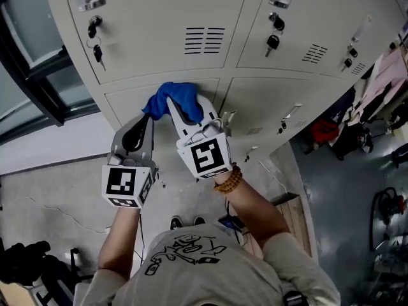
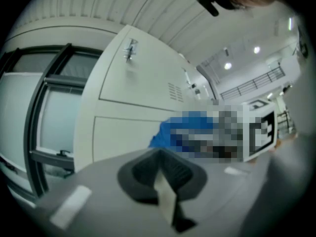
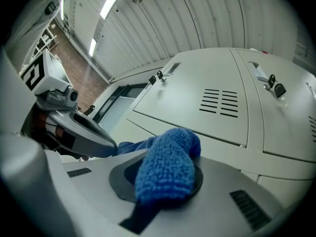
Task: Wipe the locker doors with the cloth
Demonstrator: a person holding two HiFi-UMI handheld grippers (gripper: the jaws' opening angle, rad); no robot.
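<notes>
A blue cloth [image 1: 173, 97] is bunched against the top of a lower beige locker door [image 1: 125, 99], just under the vented upper door [image 1: 159, 24]. My right gripper [image 1: 185, 112] is shut on the cloth. In the right gripper view the cloth [image 3: 168, 159] bulges out over the closed jaws of that gripper [image 3: 163, 184]. My left gripper [image 1: 147, 122] is just left of the cloth, its tip close to the cloth's edge. In the left gripper view, the left gripper [image 2: 161, 171] is shut with no blue between its jaws, and the cloth [image 2: 180, 128] lies beyond them.
Keys [image 1: 97, 52] hang from the upper left door's lock, and more keys [image 1: 273, 41] from the neighbouring door. A dark-framed window [image 1: 29, 50] stands to the left. A wooden box [image 1: 291, 210] sits by the locker base, with bags and clutter [image 1: 373, 116] at right.
</notes>
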